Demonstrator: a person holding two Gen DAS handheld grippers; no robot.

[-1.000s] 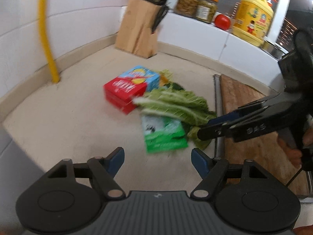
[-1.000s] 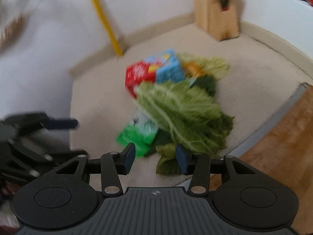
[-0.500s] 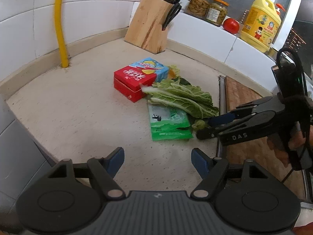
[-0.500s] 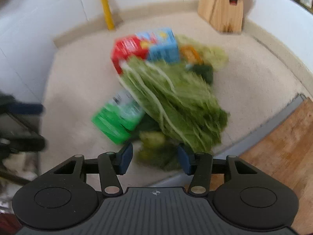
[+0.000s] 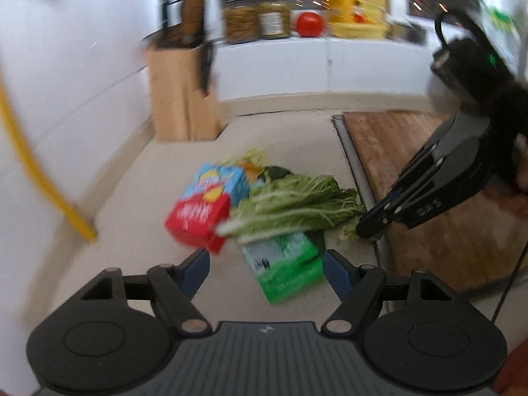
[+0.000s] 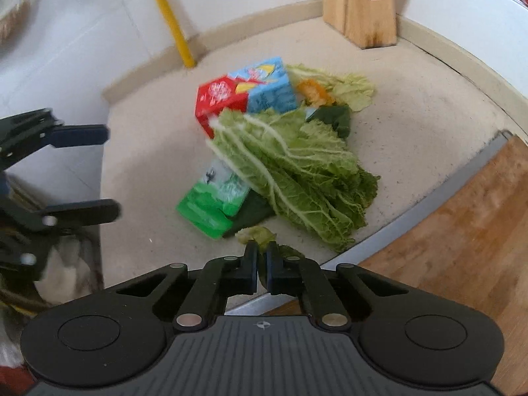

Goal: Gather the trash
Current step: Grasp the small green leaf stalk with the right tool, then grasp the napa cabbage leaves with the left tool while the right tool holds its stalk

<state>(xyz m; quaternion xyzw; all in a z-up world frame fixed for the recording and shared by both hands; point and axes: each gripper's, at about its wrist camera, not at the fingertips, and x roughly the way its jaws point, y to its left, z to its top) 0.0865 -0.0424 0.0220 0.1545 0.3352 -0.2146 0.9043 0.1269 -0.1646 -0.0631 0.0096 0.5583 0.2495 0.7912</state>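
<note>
On a speckled beige kitchen counter (image 6: 412, 105) backed by white tiled walls, a heap of trash lies between a wooden knife block (image 6: 361, 10) in the corner and a wooden cutting board (image 6: 462, 231) at the counter's near right. A yellow pipe (image 6: 170, 19) rises against the wall, and jars, a tomato (image 5: 309, 23) and a yellow jug (image 5: 356, 1) line the ledge behind. The heap holds a red-and-blue carton (image 6: 244, 94), a green pack (image 6: 213, 203), orange peel and a bunch of cabbage leaves (image 6: 297, 171). In the right wrist view the leaves' long axis runs diagonally, white stalk ends pointing up-left at the carton, frilly tips down-right toward the board; they overlap the green pack. The right gripper (image 6: 260, 257), its jaws just closed, pinches a small leaf scrap (image 6: 257, 234) at the heap's near edge, by the board's metal rim. The left gripper (image 5: 265, 269) hangs above the counter with fingers spread wide, nothing between them, the green pack lying beyond its tips
</note>
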